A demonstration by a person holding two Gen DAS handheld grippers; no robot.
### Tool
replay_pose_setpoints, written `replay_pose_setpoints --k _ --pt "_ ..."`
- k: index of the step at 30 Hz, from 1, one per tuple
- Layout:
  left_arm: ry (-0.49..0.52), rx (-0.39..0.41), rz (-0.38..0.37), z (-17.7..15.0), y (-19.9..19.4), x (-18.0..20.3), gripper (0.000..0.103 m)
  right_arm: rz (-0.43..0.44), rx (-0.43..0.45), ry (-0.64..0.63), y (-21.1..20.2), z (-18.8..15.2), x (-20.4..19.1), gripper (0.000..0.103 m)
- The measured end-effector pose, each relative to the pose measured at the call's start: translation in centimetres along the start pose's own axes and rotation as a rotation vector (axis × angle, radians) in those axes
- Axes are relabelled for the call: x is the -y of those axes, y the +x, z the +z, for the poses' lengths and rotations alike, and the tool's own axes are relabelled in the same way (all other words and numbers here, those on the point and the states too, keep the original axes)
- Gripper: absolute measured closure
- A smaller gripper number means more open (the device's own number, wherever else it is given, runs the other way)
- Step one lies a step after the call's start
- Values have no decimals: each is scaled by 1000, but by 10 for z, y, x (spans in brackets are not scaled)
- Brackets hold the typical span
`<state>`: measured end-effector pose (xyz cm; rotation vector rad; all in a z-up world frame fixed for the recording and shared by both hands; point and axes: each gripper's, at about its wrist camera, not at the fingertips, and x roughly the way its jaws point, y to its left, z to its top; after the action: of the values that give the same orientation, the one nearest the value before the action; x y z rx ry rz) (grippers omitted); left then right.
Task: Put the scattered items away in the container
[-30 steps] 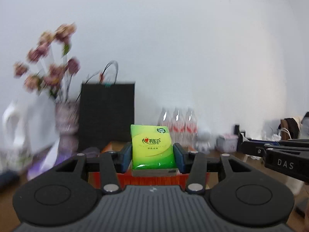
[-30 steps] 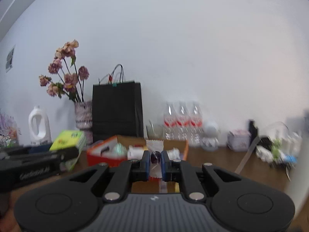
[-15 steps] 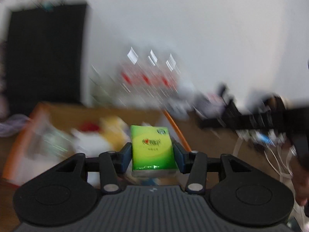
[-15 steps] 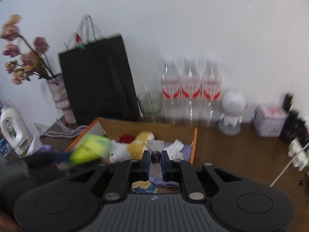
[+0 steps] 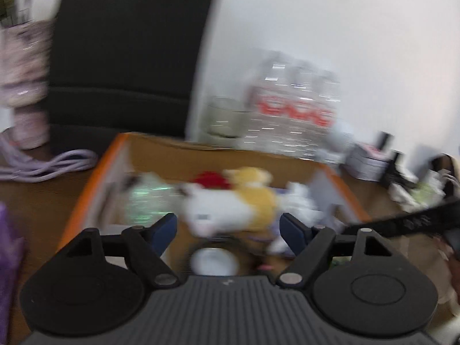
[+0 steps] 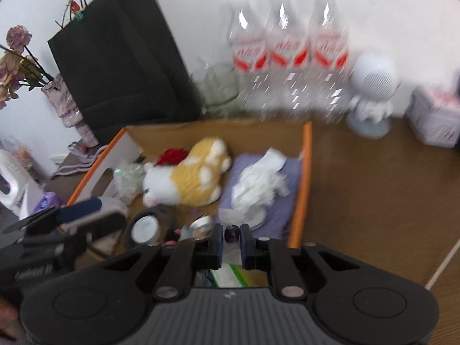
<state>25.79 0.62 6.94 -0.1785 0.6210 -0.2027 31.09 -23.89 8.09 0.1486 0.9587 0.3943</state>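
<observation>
An orange-rimmed cardboard box (image 6: pixel 307 155) (image 5: pixel 113 155) holds a yellow-and-white plush toy (image 6: pixel 195 175) (image 5: pixel 230 204), crumpled white paper on a purple cloth (image 6: pixel 258 187), a clear wrapper and round tins. My left gripper (image 5: pixel 228 228) is open and empty above the box's near end. My right gripper (image 6: pixel 230 237) is shut on a small dark item (image 6: pixel 230 233) above the box's near right corner. A green tissue pack (image 6: pixel 233 274) lies in the box just under the right gripper.
A black paper bag (image 6: pixel 120 66) and three water bottles (image 6: pixel 287 51) stand behind the box. A white figurine (image 6: pixel 372 95) and a small box (image 6: pixel 437 118) stand at right. A vase of flowers (image 6: pixel 66 106) and purple cable (image 5: pixel 51 164) are at left.
Both grippers moved forward and tipped down over the box. My left gripper opened and let go of the green tissue pack, which now lies in the box.
</observation>
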Motion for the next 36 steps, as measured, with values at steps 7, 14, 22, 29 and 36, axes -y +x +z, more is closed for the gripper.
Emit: replay_pose_setpoints --k 7,14,22,29,36 --pt "18 9 -11 -1 0 -7 20 -131 -74 -50 35 -2 -11 86" --pt "15 0 4 -1 -4 -6 19 -59 43 -15 -1 5 -20 69" --pt "50 27 32 -11 -45 8 19 3 67 -36 -42 -19 -25 71" --pt "119 143 131 -48 -105 41 15 -59 194 -62 -73 -75 -43 70" --pt "184 327 191 -108 -174 74 5 -198 493 -220 -114 -170 -91 61"
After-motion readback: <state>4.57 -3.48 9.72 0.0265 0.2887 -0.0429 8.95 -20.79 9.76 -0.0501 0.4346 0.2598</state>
